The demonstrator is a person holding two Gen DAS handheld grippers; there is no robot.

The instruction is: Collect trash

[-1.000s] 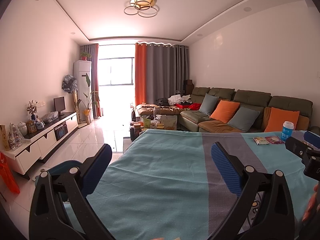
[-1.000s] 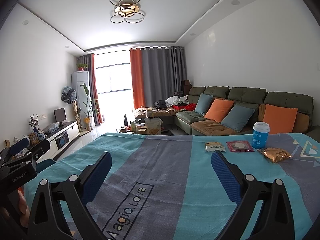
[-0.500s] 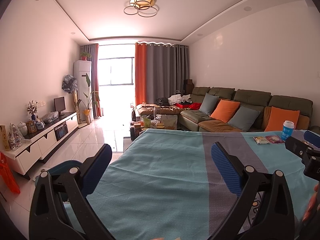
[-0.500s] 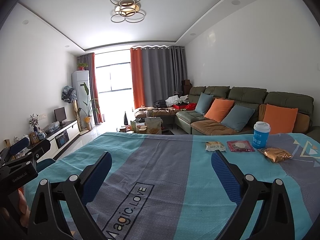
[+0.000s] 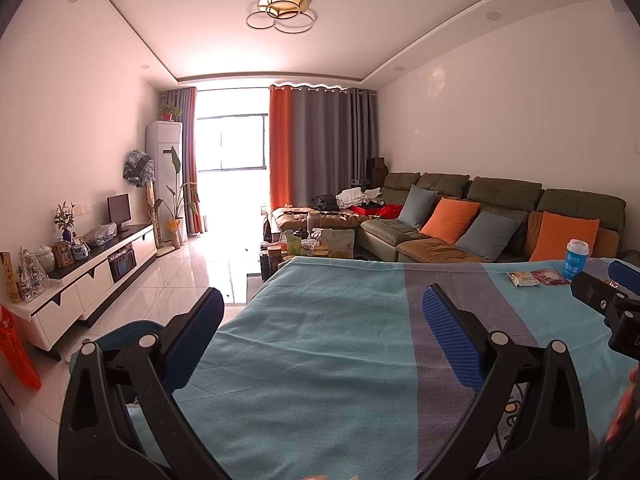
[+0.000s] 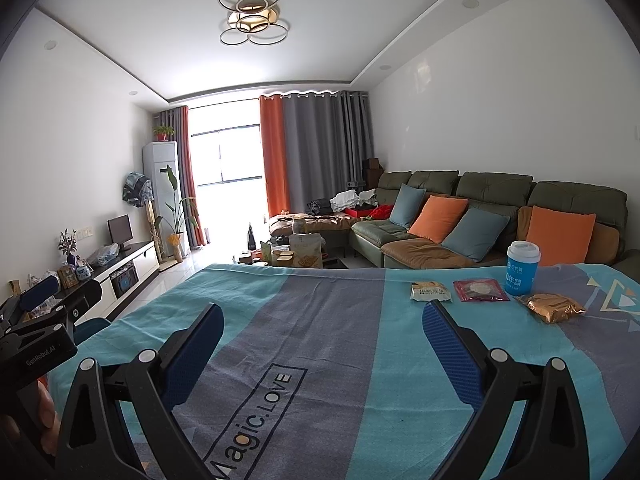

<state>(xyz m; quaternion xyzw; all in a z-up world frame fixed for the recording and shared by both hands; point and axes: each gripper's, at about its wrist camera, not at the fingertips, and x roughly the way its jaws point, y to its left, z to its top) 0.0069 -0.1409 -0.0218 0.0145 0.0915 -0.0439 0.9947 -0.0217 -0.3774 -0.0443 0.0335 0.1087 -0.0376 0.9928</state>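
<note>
Trash sits at the far right of the counter [image 6: 320,340], on a teal-and-grey cloth: a pale snack packet [image 6: 431,292], a flat red wrapper [image 6: 480,290] and a crumpled gold wrapper [image 6: 554,308] in a row w/ a blue lidded cup [image 6: 522,268] behind. Gold wrapper's long axis runs left-right. Left tongs [image 5: 320,336] and right tongs [image 6: 322,336] — both spread wide, holding nothing, well short of the trash.
</note>
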